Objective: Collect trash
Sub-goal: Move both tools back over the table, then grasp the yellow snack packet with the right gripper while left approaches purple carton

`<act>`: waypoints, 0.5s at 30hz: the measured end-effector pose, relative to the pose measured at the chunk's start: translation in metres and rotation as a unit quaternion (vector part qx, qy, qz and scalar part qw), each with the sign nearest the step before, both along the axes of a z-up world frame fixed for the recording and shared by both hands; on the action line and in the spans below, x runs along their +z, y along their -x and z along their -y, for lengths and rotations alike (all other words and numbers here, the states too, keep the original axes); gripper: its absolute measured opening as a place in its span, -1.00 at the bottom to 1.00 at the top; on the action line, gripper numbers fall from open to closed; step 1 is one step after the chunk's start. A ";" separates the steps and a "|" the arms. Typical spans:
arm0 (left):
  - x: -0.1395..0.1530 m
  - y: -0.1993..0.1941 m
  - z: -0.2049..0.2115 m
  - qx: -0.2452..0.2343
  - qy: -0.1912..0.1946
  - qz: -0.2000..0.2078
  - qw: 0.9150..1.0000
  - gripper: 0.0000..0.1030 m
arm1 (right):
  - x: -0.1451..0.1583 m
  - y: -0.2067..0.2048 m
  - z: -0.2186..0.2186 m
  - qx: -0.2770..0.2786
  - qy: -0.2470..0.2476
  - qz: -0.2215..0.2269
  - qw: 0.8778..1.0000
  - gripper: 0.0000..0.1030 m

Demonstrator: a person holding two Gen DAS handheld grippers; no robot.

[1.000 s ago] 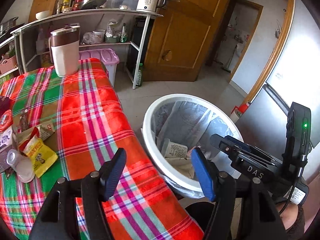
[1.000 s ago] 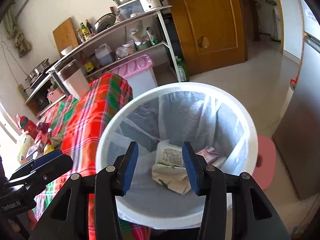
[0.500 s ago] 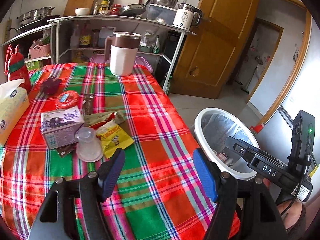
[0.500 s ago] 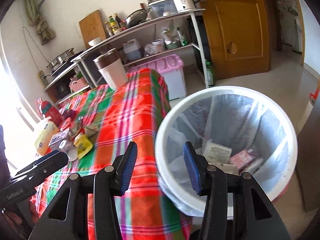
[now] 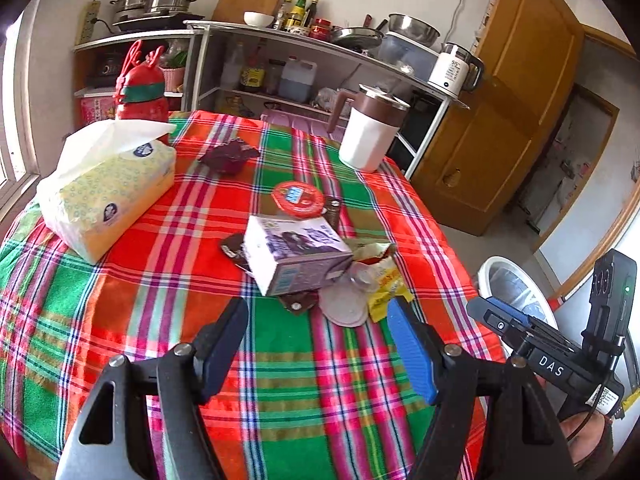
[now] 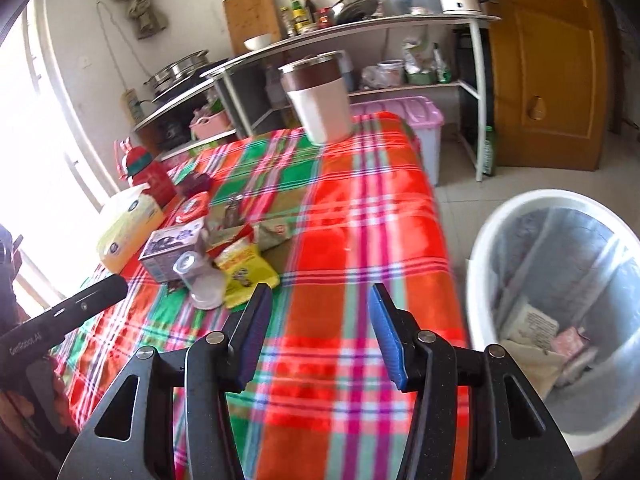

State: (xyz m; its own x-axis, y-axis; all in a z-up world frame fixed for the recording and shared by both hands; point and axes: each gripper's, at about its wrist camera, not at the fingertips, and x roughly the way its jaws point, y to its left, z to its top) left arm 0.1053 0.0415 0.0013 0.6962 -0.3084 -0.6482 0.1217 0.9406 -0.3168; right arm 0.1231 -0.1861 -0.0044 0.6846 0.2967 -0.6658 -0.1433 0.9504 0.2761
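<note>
A pile of trash lies on the plaid tablecloth [image 5: 168,280]: a purple-and-white carton [image 5: 296,254] on its side, a clear plastic cup [image 5: 346,300] tipped over, a yellow snack wrapper [image 5: 386,286], a red round lid [image 5: 298,198] and a dark purple wrapper [image 5: 230,154]. My left gripper [image 5: 318,342] is open and empty, just short of the cup. My right gripper [image 6: 316,330] is open and empty over the table's right part. The carton [image 6: 172,250], cup [image 6: 200,278] and yellow wrapper [image 6: 246,272] lie to its left. The white lined bin [image 6: 560,304] stands on the floor, right, with trash inside.
A tissue pack [image 5: 108,188] and a red bottle [image 5: 140,88] stand at the table's left. A white-and-brown jug [image 5: 370,132] stands at the far edge. Kitchen shelves [image 5: 320,60], a pink box [image 6: 404,112] and a wooden door [image 5: 500,120] lie beyond.
Both grippers have swung left, away from the bin and over the table. The trash pile has come into the middle of the left wrist view. Both stay open and empty.
</note>
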 end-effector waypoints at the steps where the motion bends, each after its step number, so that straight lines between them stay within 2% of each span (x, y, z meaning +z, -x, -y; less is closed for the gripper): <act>1: -0.001 -0.002 -0.005 0.002 0.003 0.000 1.000 0.44 | -0.001 -0.004 -0.006 0.007 -0.001 0.001 1.000 0.02; 7: -0.009 -0.016 -0.026 0.009 0.001 -0.008 1.000 0.44 | -0.007 -0.025 -0.038 0.055 0.033 -0.002 0.998 0.05; 15: -0.014 -0.034 -0.033 -0.004 0.007 -0.019 1.000 0.50 | -0.017 -0.047 -0.061 0.082 0.058 -0.020 0.995 0.09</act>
State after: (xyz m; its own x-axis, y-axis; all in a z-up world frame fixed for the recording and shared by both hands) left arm 0.1395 0.0749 -0.0130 0.6690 -0.3239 -0.6689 0.1176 0.9348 -0.3351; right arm 0.1702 -0.1254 -0.0213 0.6053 0.3215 -0.7282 -0.2895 0.9411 0.1748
